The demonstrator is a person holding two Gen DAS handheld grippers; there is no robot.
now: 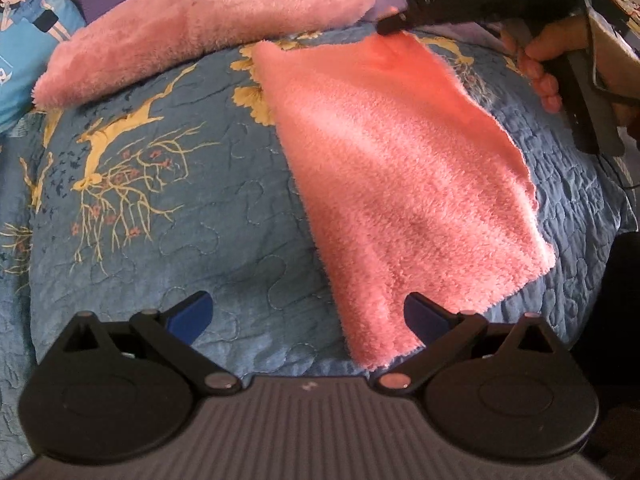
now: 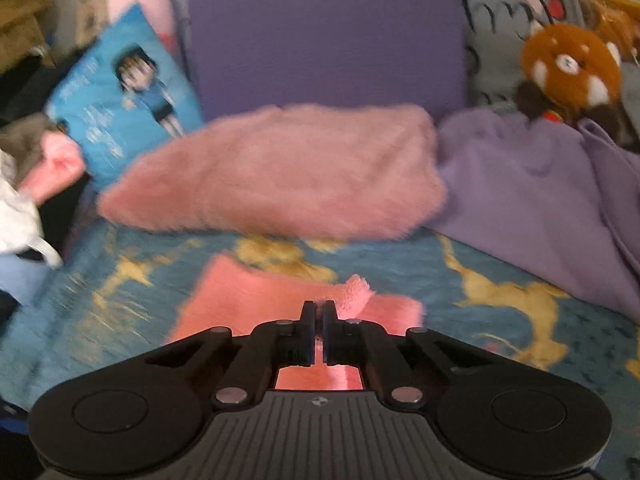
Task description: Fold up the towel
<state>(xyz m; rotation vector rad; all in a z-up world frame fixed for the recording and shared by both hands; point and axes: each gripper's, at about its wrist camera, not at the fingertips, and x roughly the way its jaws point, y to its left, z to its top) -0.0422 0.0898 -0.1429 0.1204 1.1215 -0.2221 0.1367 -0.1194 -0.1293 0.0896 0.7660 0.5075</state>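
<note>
Lying flat on the blue quilted bed (image 1: pixel 168 240), the pink towel (image 1: pixel 400 168) runs from the near edge toward the far side, where a fluffy pink pillow (image 1: pixel 200 28) crosses the bed. The left gripper (image 1: pixel 308 316) hangs released over the towel's near corner, its jaws wide apart. The right gripper (image 2: pixel 319 312), held in a hand (image 1: pixel 548 64), is clenched at the towel's far edge, beside a raised tuft; whether it pinches cloth is unclear. Bare quilt lies left of the towel.

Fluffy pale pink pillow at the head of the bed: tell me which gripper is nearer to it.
Right. The right gripper is at the coral towel's far edge, just short of the fluffy pale pink pillow. The left gripper hangs open at the towel's near corner.
</note>
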